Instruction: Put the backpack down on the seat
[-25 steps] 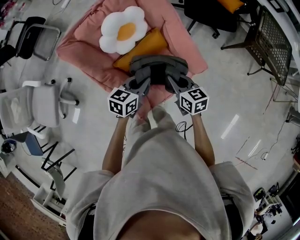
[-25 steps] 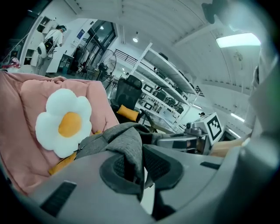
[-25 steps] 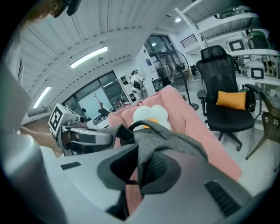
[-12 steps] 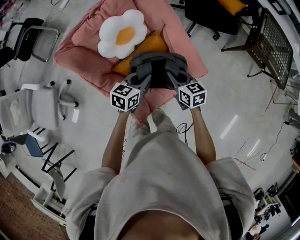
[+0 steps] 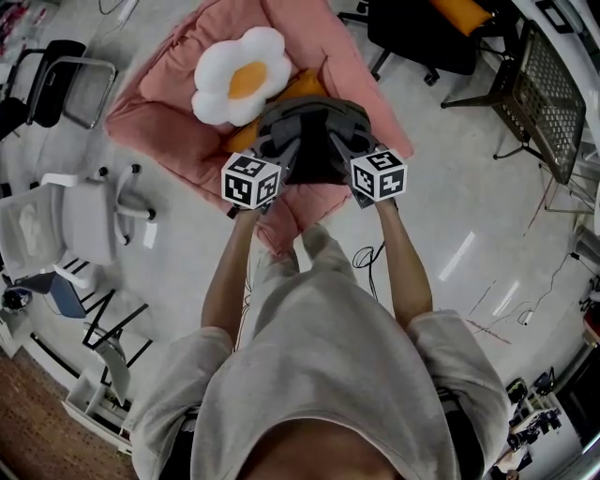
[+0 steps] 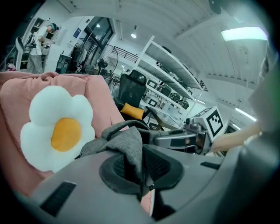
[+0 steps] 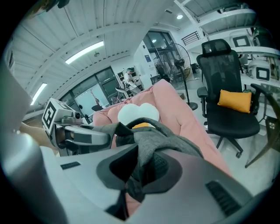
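The grey backpack [image 5: 314, 131] hangs over the front of the pink cushioned seat [image 5: 178, 122], just below a white flower pillow [image 5: 242, 75] and partly covering an orange cushion [image 5: 298, 84]. My left gripper [image 5: 287, 150] is shut on a fold of the backpack's grey fabric [image 6: 127, 141]. My right gripper [image 5: 339, 142] pinches the other side, the cloth [image 7: 159, 141] still between its pads as its jaws are opening slightly. In each gripper view the other gripper shows beside the bag: the right gripper [image 6: 175, 140] and the left gripper [image 7: 83, 136].
A white office chair [image 5: 75, 216] stands at the left and a black-framed chair [image 5: 66, 75] behind it. A black chair [image 5: 422, 28] and a mesh chair [image 5: 544, 84] are at the right. A cable [image 5: 366, 255] lies on the floor by my feet.
Both grippers have carried the backpack forward, farther over the pink seat. It now hides more of the orange cushion and sits nearer the flower pillow.
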### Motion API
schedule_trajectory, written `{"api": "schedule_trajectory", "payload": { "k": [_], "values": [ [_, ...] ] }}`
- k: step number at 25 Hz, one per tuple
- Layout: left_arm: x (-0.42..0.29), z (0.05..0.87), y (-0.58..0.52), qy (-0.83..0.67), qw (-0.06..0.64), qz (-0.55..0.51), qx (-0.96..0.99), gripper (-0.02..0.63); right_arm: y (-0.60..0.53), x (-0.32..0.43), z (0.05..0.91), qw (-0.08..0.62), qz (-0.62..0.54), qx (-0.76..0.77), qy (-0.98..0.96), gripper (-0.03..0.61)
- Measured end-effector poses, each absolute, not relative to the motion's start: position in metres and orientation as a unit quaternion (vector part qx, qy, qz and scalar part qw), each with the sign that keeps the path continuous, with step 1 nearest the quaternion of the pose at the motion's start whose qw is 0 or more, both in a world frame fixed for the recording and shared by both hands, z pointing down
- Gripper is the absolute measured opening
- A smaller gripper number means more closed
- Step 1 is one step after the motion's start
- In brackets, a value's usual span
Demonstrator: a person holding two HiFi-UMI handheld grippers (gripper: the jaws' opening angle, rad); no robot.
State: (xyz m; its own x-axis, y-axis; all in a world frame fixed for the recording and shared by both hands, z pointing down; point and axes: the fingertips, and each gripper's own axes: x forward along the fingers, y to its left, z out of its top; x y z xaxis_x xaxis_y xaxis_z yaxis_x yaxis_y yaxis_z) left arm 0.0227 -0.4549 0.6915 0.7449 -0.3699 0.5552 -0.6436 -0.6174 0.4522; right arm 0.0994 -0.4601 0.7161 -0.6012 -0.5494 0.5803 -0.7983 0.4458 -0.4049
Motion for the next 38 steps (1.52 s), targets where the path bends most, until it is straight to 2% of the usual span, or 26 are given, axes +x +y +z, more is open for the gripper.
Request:
{"api": "schedule_trajectory", "payload": {
  "k": [12, 14, 17, 19, 22, 24, 27, 38],
  "values": [
    [0.03, 0.714, -0.496, -0.304, 0.325, 0.229, 0.866, 0.038, -0.502, 0.11, 0.739, 0.21, 0.333, 0.419, -0.818, 0.073],
    [0.028, 0.72, -0.5, -0.308, 0.325, 0.238, 0.862, 0.067, -0.51, 0.113, 0.744, 0.214, 0.334, 0.426, -0.813, 0.091],
    [0.023, 0.73, -0.506, -0.321, 0.332, 0.25, 0.851, 0.15, -0.519, 0.121, 0.751, 0.219, 0.337, 0.443, -0.802, 0.13],
    [0.02, 0.735, -0.507, -0.324, 0.339, 0.253, 0.846, 0.172, -0.522, 0.127, 0.755, 0.224, 0.335, 0.453, -0.795, 0.162],
    [0.014, 0.742, -0.508, -0.33, 0.341, 0.261, 0.84, 0.248, -0.524, 0.134, 0.76, 0.231, 0.334, 0.462, -0.788, 0.24],
    [0.009, 0.743, -0.509, -0.336, 0.341, 0.261, 0.839, 0.26, -0.524, 0.14, 0.762, 0.232, 0.333, 0.47, -0.784, 0.311],
    [0.007, 0.742, -0.507, -0.336, 0.341, 0.257, 0.84, 0.267, -0.52, 0.148, 0.762, 0.236, 0.325, 0.478, -0.781, 0.365],
    [-0.011, 0.703, -0.485, -0.37, 0.3, 0.229, 0.849, 0.267, -0.491, 0.151, 0.721, 0.217, 0.28, 0.495, -0.793, 0.347]
  ]
}}
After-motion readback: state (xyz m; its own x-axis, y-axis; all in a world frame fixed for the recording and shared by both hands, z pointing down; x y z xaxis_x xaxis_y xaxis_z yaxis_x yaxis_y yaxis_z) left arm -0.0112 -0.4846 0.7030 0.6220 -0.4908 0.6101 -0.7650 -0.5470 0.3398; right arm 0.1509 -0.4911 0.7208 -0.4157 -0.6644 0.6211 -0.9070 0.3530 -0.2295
